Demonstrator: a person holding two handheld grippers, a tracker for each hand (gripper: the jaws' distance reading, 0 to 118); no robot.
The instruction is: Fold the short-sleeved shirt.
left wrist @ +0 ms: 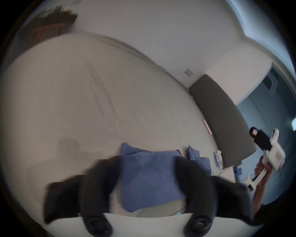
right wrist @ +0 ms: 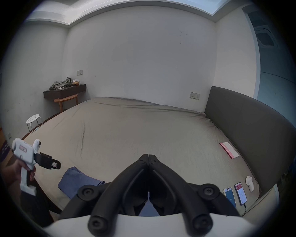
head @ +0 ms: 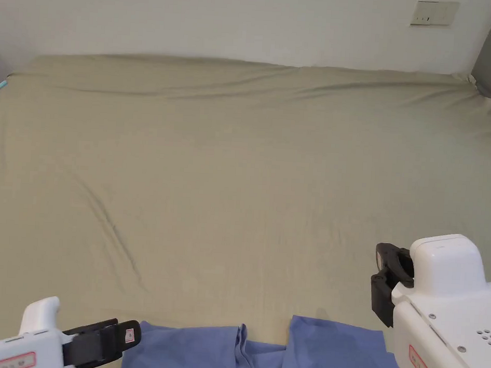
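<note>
A blue short-sleeved shirt [head: 333, 353] lies crumpled at the near edge of the bed [head: 239, 181]. In the left gripper view the shirt [left wrist: 149, 184] shows between the blurred jaws, which stand wide apart above it. My left gripper [head: 128, 333] hovers at the shirt's left end, open and holding nothing. My right gripper [head: 382, 263] hangs above and just right of the shirt's right end. In the right gripper view its tips [right wrist: 148, 156] meet with nothing between them. The same view shows the shirt [right wrist: 76, 179] at lower left, with the left gripper [right wrist: 56, 165] above it.
A beige sheet covers the wide bed. A dark grey headboard [right wrist: 248, 128] runs along its right side. Near it lie two phones [right wrist: 240, 192], a small white object [right wrist: 249, 184] and a pink-and-white booklet [right wrist: 229, 150]. A white stool [right wrist: 32, 118] and a wooden side table [right wrist: 65, 101] stand beyond the far left corner.
</note>
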